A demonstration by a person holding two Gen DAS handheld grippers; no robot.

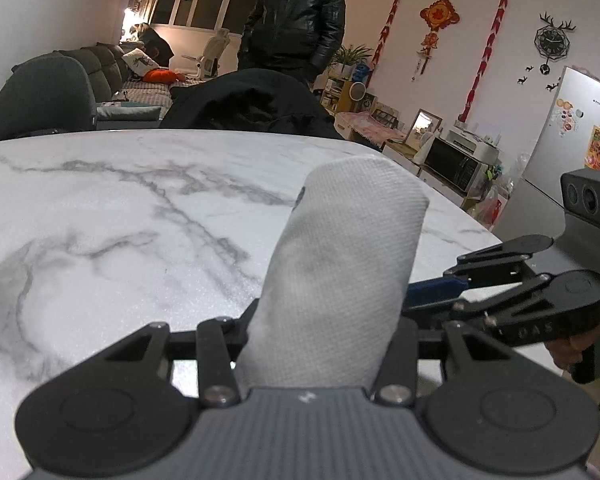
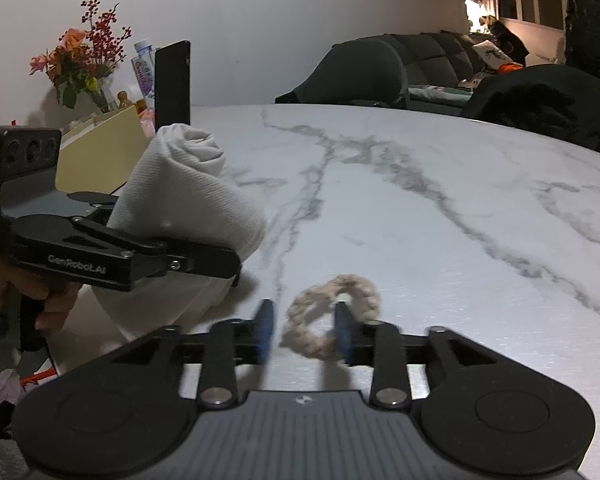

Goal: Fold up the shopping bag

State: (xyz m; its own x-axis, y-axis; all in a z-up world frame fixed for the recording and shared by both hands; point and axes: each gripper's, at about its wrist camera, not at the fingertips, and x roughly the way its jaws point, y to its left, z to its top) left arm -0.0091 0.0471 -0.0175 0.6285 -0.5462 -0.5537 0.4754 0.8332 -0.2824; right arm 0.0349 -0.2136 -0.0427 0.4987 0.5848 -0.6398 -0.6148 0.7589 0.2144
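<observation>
The white fabric shopping bag (image 1: 340,256) is rolled into a tight cylinder and sticks up above the marble table (image 1: 120,220). My left gripper (image 1: 324,320) is shut on its lower end, and the bag hides the fingertips. From the right wrist view the roll (image 2: 192,192) shows its spiral end, clamped by the left gripper (image 2: 204,260). My right gripper (image 2: 304,330) stands open low over the table (image 2: 440,208). A blurred braided rope loop (image 2: 320,344) sits at its right blue pad (image 2: 343,332), seemingly hooked over it. The right gripper (image 1: 452,276) lies just right of the roll.
A person in a black jacket (image 1: 296,20) stands beyond the table's far edge, behind a black coat (image 1: 252,104) draped on a chair. A grey chair (image 1: 40,96) is at far left. A flower vase (image 2: 84,64), bottle (image 2: 144,68), upright dark slab (image 2: 173,80) and yellow box (image 2: 104,148) crowd the table's left side.
</observation>
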